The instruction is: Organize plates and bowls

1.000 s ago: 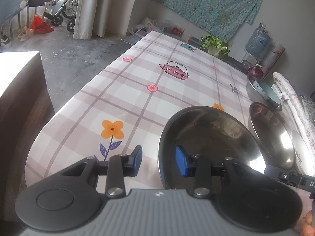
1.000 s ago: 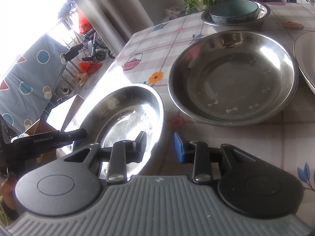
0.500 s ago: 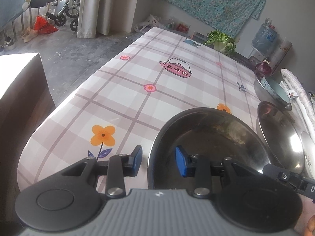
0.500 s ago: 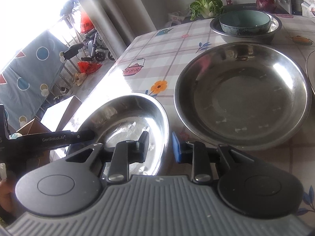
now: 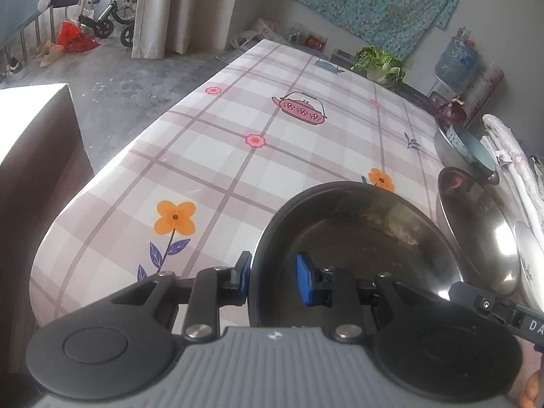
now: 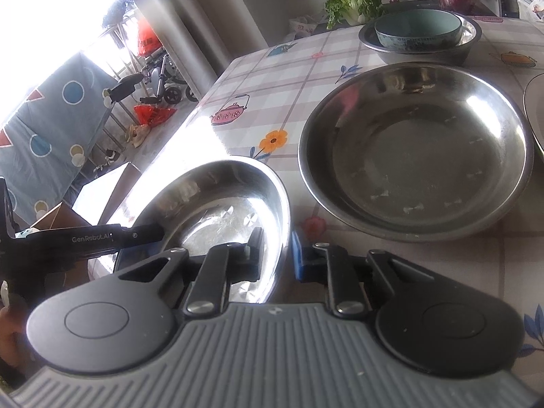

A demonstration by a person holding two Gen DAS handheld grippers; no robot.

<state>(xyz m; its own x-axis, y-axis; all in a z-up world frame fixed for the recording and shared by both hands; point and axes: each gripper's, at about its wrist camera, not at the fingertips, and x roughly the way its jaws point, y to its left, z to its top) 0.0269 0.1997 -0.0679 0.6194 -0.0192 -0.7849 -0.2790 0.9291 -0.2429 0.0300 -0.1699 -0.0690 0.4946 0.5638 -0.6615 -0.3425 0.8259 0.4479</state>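
On your left, the left gripper [image 5: 273, 273] straddles the near-left rim of the small steel bowl [image 5: 357, 248]. Its jaws have just been closing: one blue pad sits against the outside wall, the other stands inside the bowl with a visible gap, so the rim is between them but not yet pinched. A second ago that gap was wider and the outer pad stood clear of the bowl.

The bowl sits at the near edge of the checked tablecloth [image 5: 238, 156], just beside the large steel basin [image 6: 414, 146].

Moving right, your right gripper [image 6: 276, 253] has also just been closing, and here the jaws look clamped on the bowl's right rim, the dark pad inside and the blue one outside. Earlier they stood apart around it.

Further right and back, the steel basin [image 6: 421, 49] already holds the teal bowl [image 6: 418, 29], and a white plate [image 6: 533, 115] peeks in at the far right.

So you now have the bowl bracketed on both sides; once your left pads seat, it should be ready to lift, probably into the large basin.
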